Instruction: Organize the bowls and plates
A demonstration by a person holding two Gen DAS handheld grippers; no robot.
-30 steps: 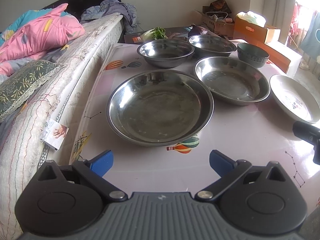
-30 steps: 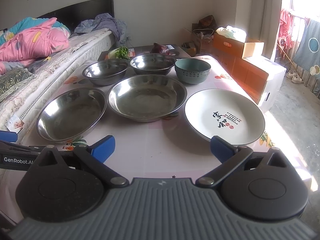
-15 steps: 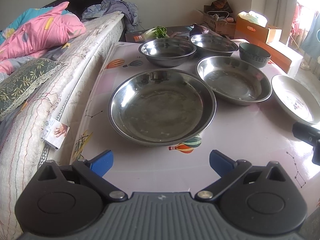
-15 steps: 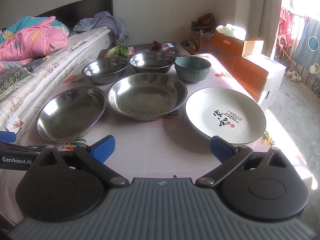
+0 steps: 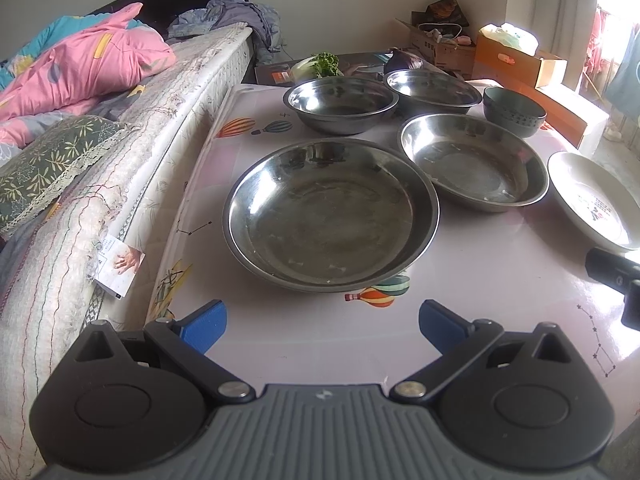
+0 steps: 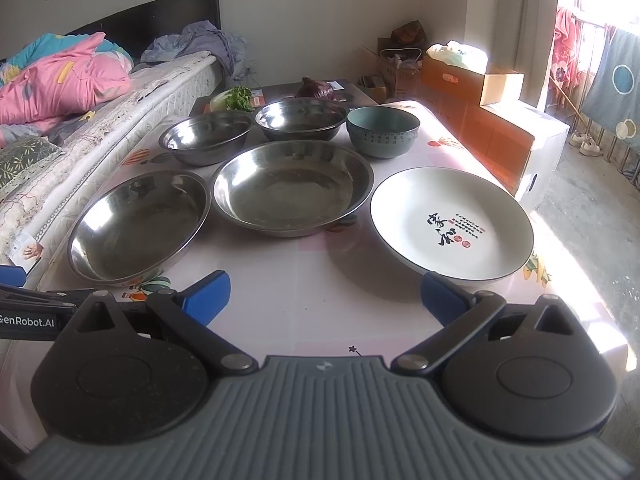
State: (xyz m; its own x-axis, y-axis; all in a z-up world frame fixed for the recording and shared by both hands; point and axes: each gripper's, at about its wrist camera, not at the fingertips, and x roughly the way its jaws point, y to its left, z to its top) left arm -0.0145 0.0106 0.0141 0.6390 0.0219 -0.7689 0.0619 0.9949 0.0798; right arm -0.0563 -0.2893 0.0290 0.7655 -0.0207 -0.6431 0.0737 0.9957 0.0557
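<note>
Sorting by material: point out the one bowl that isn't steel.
The dark teal ceramic bowl, far row, rightmost beside the two steel bowls, behind the white plate.

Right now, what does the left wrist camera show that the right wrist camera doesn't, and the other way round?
Only the left wrist view shows the open left gripper head-on, with the right gripper's black edge at its right border. Only the right wrist view shows the whole white plate, the towel hanging by the window, and the open right gripper. Both show the two steel plates, the nearer one, two steel bowls, the teal bowl and the bed.
</note>
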